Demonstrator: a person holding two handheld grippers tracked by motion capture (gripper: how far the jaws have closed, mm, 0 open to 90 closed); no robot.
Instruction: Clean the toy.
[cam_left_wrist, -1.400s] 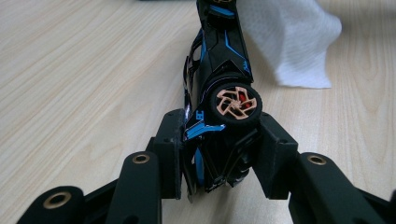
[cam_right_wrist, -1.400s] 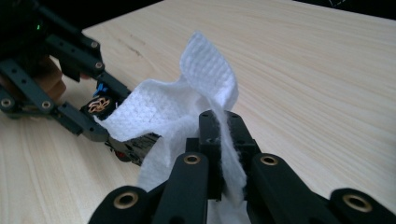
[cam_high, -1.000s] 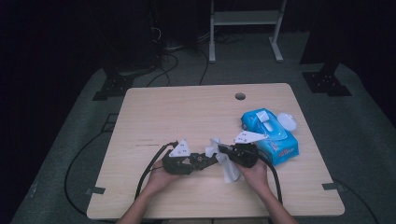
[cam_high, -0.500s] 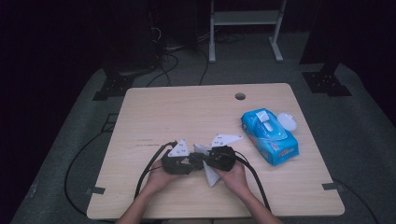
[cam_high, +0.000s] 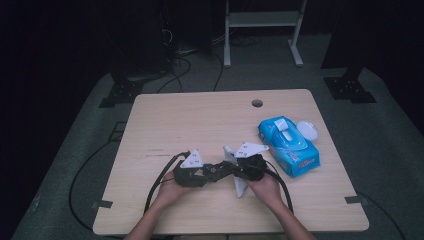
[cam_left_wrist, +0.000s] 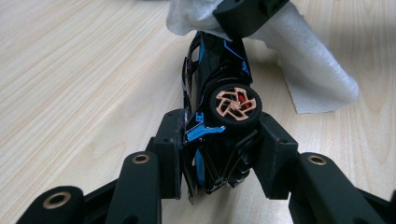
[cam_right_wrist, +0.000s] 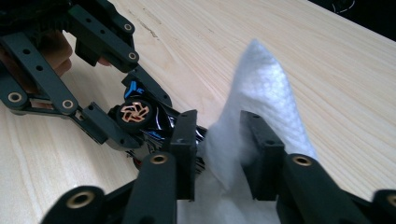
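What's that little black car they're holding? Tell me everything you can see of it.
The toy car is glossy black with blue trim and copper spoked wheels, plastic by its look. It is tipped on its side above the table, one wheel facing the left camera. The left tongs clamp one end. At the other end a white wipe touches it, with the right tongs just opening around that wipe.

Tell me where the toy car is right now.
The toy car sits clamped on its side in the left claw near the table's front edge in the high view, its far end against the wipe at the right claw.
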